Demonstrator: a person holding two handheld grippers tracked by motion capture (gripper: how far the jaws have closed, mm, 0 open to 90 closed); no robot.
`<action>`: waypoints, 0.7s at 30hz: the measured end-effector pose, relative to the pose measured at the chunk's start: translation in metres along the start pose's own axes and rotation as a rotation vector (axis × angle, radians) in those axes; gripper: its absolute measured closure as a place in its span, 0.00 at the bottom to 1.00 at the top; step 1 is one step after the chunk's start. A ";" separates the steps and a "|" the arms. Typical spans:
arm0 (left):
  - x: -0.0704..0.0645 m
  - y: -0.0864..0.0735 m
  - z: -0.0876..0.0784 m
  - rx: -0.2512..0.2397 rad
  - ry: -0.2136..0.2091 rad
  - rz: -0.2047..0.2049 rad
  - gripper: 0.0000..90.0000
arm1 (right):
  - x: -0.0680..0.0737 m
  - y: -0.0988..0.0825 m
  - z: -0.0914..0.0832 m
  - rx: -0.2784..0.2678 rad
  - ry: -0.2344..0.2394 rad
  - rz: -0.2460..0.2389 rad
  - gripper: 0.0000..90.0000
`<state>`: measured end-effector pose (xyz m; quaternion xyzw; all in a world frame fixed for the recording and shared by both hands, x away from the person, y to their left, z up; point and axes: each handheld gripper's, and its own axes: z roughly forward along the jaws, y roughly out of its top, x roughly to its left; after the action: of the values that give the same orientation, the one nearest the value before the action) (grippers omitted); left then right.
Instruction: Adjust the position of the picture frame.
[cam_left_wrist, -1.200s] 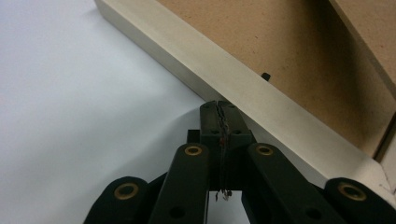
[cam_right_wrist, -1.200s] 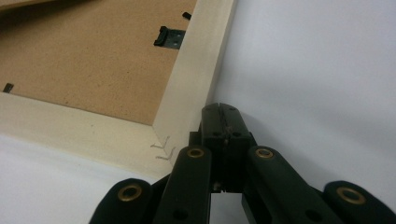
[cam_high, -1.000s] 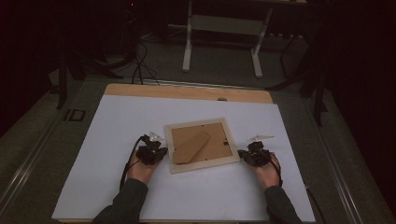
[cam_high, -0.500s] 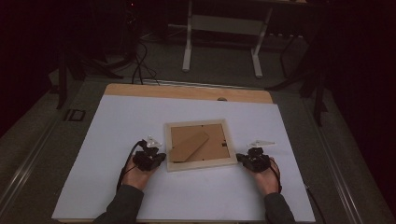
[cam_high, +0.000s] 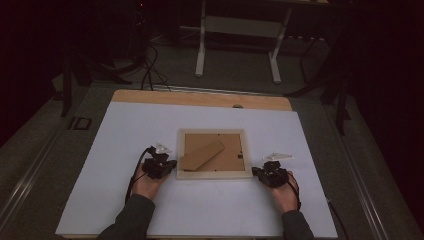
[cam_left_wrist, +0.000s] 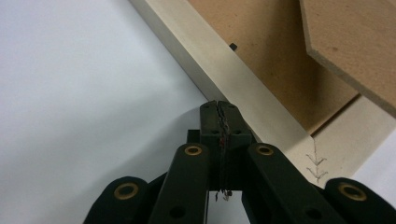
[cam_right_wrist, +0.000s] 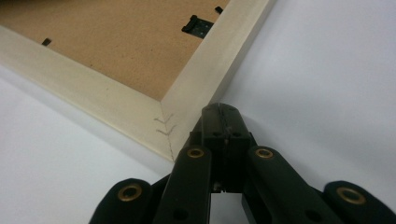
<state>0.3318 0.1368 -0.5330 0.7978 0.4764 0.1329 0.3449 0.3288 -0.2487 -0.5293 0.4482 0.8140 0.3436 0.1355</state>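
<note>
Picture frame, face-down at frame ctr — left gripper, right gripper closed empty at lower corners; uneven push could skew it.

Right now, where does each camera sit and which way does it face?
High view: above the person's side, looking forward and down on the white table; forearms, both claws.
Left gripper view: rides the left claw, shut, at the picture frame edge.
Right gripper view: rides the right claw, shut, at a frame corner.
All share the frame, lying face-down.
</note>
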 end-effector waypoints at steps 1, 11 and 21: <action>0.001 0.000 0.000 0.000 -0.001 -0.004 1.00 | 0.001 0.000 0.000 0.000 0.001 -0.001 1.00; -0.001 -0.003 -0.003 0.006 0.016 0.004 1.00 | 0.002 0.001 0.002 -0.006 0.008 0.003 1.00; 0.001 -0.006 -0.007 0.004 0.024 -0.006 1.00 | 0.005 0.004 0.006 -0.013 0.016 -0.001 1.00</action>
<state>0.3242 0.1429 -0.5323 0.7955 0.4830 0.1406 0.3380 0.3313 -0.2407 -0.5308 0.4441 0.8131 0.3525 0.1319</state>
